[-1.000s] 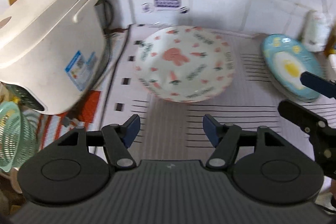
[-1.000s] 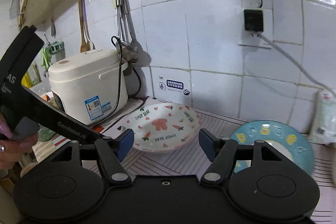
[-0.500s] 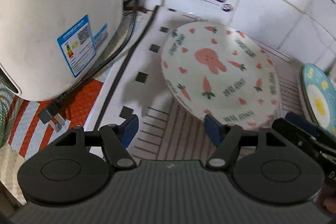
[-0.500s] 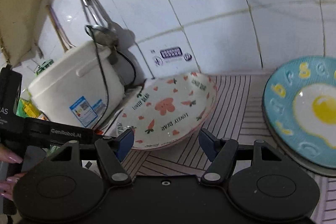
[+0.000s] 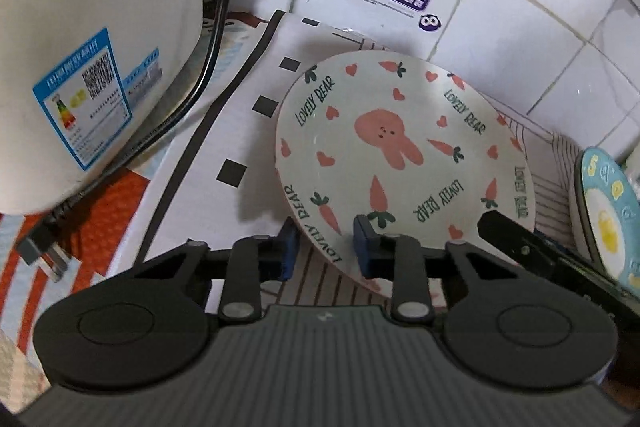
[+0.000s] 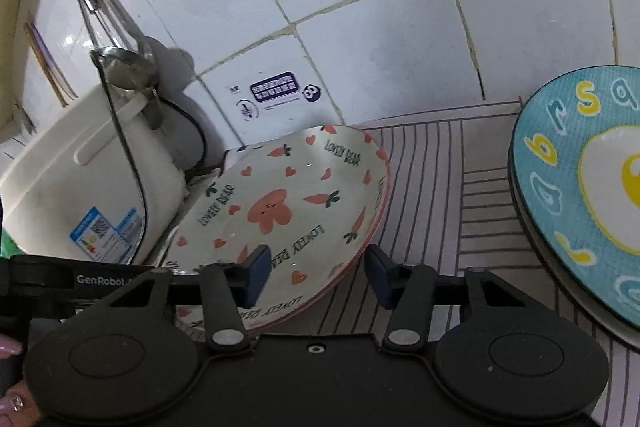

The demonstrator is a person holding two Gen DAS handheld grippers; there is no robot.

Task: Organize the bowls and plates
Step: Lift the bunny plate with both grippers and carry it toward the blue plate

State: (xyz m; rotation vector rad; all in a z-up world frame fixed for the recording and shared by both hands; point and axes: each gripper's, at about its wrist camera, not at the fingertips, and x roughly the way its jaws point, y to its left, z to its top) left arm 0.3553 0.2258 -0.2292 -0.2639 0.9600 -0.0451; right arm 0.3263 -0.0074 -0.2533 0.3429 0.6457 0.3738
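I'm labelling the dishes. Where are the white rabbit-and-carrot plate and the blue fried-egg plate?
white rabbit-and-carrot plate [image 5: 386,139]: left wrist view, on the pink rabbit at its centre.
blue fried-egg plate [image 6: 552,163]: right wrist view, on its blue lettered rim.

"LOVELY BEAR" runs round the rabbit plate [image 5: 404,163] several times. "GenRobot" stands on the left tongs [image 6: 100,281]. The blue plate [image 6: 576,187] bears loose letters, among them "b", "r", "s".
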